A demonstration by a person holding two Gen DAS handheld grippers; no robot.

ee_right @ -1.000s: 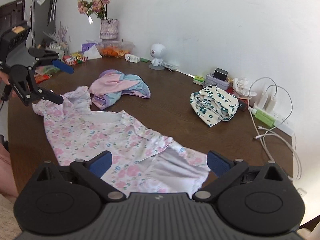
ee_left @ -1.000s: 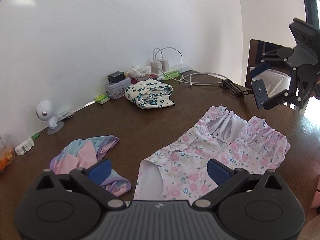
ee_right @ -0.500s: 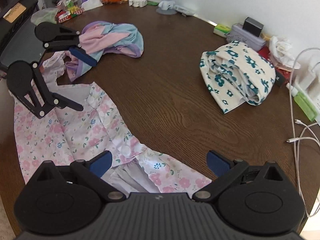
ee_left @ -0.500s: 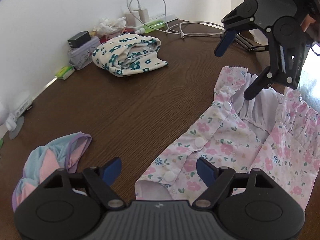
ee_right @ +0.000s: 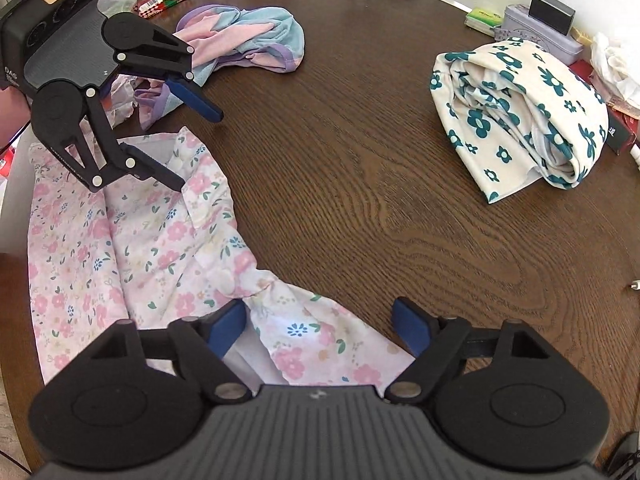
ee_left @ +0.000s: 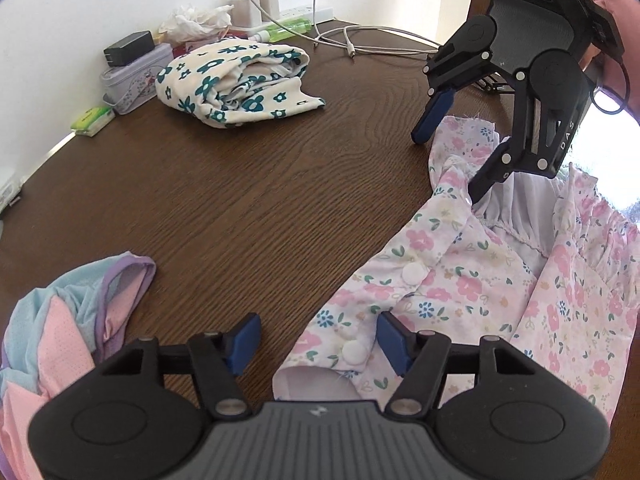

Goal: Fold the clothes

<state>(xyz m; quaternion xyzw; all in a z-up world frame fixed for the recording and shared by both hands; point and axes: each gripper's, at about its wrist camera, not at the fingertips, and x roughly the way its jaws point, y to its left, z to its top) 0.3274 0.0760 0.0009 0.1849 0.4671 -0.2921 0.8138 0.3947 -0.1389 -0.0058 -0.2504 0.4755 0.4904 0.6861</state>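
A pink floral garment (ee_left: 460, 280) (ee_right: 132, 240) lies spread on the dark wooden table (ee_left: 240, 208) (ee_right: 360, 160). My left gripper (ee_left: 318, 340) (ee_right: 194, 150) hangs low over one corner of its far edge. Its jaws are closing, the buttoned hem lies between them, and the pads do not press on it. My right gripper (ee_right: 320, 328) (ee_left: 450, 164) stands over the other corner near the gathered waistband. Its jaws are closing too, with cloth under the gap and no grip on it.
A pastel pink, blue and purple garment (ee_left: 60, 320) (ee_right: 240, 36) lies crumpled beside the left gripper. A folded cream cloth with teal flowers (ee_left: 240, 76) (ee_right: 520, 116) sits further back. A tin box (ee_left: 132, 76), chargers and cables (ee_left: 360, 40) line the wall.
Both grippers have dropped and tipped down toward the floral garment's far edge. Their jaws have narrowed. The garment has not moved.
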